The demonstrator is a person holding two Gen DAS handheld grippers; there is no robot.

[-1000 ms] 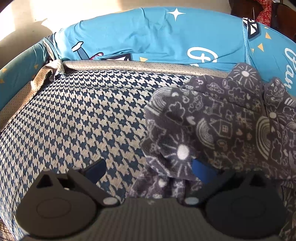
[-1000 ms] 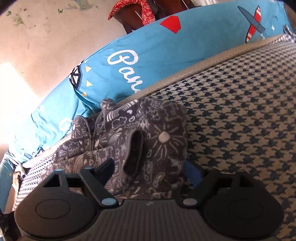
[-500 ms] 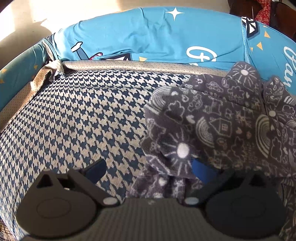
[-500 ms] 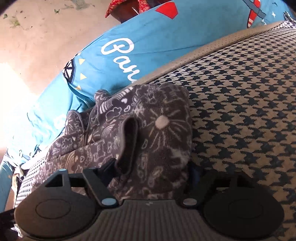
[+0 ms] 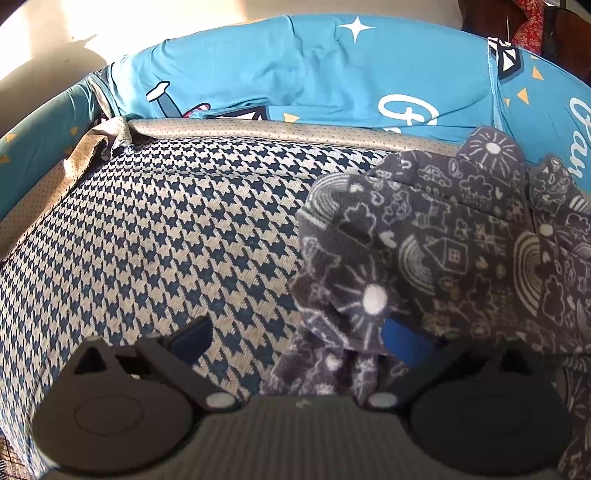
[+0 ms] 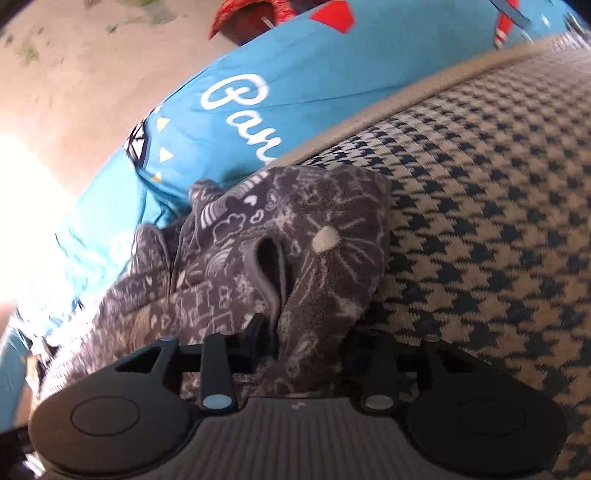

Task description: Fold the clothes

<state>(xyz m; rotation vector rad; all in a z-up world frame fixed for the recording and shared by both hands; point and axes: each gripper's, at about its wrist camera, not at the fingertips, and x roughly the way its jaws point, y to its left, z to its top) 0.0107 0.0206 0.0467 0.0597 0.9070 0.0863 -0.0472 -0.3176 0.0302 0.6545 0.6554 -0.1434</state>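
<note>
Left and right wrist views of a dark grey garment (image 5: 436, 254) printed with white doodles (suns, houses, rainbows, clouds), lying crumpled on a houndstooth-patterned cover (image 5: 177, 236) in navy and beige. All positions are given relative to the garment.

Left wrist view: the left hand-held gripper (image 5: 299, 336) stands with its fingers spread wide apart. One blue-padded fingertip (image 5: 192, 334) rests over bare houndstooth cover beside the garment's edge; the other fingertip (image 5: 402, 341) sits against a fold bearing a white sun print, with cloth draped between the two fingers but not pinched. Behind the garment runs a beige dotted border (image 5: 258, 129) of the cover, and beyond it a bright blue sheet (image 5: 314, 74) with white lettering, stars and yellow triangles.

Right wrist view: the right hand-held gripper (image 6: 306, 336) has its fingers drawn in and clamped on a bunched fold of the garment (image 6: 295, 251), which rises between them; motion blur makes the exact contact line uncertain. The houndstooth cover (image 6: 498, 221) spreads beside the garment, the blue sheet (image 6: 229, 110) lies behind it, and a red patterned cloth (image 6: 243, 14) shows farther beyond, above a pale floor (image 6: 92, 74).
</note>
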